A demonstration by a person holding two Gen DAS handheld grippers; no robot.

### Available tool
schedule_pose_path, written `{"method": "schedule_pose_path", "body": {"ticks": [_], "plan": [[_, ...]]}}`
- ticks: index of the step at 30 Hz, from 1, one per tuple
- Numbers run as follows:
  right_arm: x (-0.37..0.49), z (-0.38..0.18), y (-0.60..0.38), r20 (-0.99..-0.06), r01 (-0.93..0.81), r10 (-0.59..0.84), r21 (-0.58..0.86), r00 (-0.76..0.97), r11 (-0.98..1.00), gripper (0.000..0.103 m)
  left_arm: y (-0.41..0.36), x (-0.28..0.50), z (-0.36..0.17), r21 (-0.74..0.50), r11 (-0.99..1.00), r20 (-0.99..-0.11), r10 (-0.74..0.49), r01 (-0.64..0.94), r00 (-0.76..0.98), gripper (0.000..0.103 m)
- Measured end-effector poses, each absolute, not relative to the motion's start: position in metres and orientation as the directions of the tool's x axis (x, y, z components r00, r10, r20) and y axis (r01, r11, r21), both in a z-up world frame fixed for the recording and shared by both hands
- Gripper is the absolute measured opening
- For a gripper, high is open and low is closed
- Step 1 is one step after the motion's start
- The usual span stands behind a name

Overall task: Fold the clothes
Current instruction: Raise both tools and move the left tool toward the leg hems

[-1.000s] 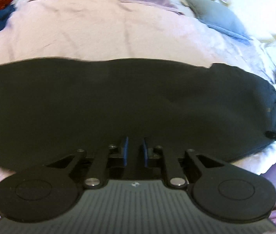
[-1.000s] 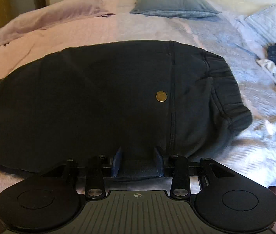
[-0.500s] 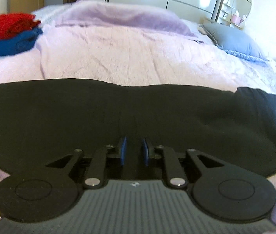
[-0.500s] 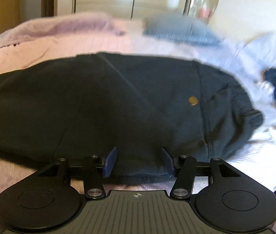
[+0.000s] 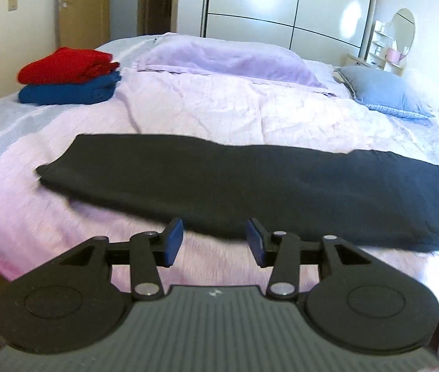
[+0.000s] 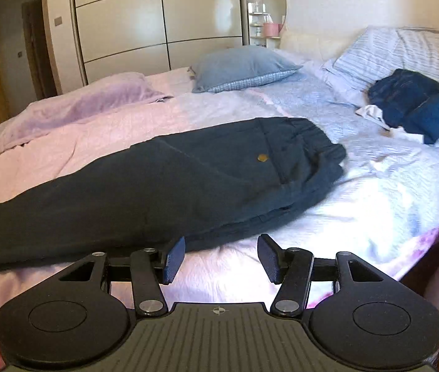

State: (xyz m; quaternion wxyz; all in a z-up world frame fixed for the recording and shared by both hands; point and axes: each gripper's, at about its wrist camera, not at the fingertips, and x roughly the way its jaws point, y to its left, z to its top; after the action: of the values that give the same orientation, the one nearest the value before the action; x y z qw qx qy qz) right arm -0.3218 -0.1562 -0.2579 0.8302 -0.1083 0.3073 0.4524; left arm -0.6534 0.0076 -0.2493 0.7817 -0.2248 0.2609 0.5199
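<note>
1. The jaws of the left gripper (image 5: 214, 240) stand apart with nothing between them, and they have just been opening. The jaws of the right gripper (image 6: 221, 259) are likewise spread and empty after widening. Both hang just short of the near edge of the trousers.
2. The dark trousers (image 5: 250, 183) lie folded lengthwise in a long band across the bed (image 5: 204, 111), with the elastic waistband (image 6: 318, 142) at the right end and the leg hems (image 5: 52, 170) at the left.
3. The cloth looks soft, limp and fairly thick. It will likely sag and slide if lifted at one point.
4. My judgement is to pinch both stacked layers at the hem corners and carry them towards the waistband.
5. The waistband is bulkier, so a grip there needs wider jaws.
</note>
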Motion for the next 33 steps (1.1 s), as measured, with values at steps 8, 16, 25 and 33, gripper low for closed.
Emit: {"method": "schedule_pose_path", "body": {"ticks": [8,16,25,33], "plan": [[-0.352,-0.234,-0.192,-0.561,-0.842,0.745,0.146,0.363,0.520,0.067,-0.045,-0.648,-0.235,-0.003,0.390,-0.617,0.724,-0.921,0.308,0.043],[-0.373,-0.231,-0.205,-0.553,-0.854,0.754,0.139,0.354,0.502,0.069,-0.071,-0.642,-0.232,0.055,0.412,-0.592,0.747,-0.909,0.303,0.045],[-0.387,-0.237,-0.215,-0.556,-0.864,0.755,0.121,0.348,0.488,0.070,-0.086,-0.642,-0.239,0.066,0.435,-0.597,0.739,-0.898,0.314,0.045],[-0.398,-0.237,-0.225,-0.550,-0.872,0.760,0.112,0.345,0.477,0.070,-0.097,-0.647,-0.237,0.065,0.444,-0.583,0.744,-0.894,0.327,0.047]]}}
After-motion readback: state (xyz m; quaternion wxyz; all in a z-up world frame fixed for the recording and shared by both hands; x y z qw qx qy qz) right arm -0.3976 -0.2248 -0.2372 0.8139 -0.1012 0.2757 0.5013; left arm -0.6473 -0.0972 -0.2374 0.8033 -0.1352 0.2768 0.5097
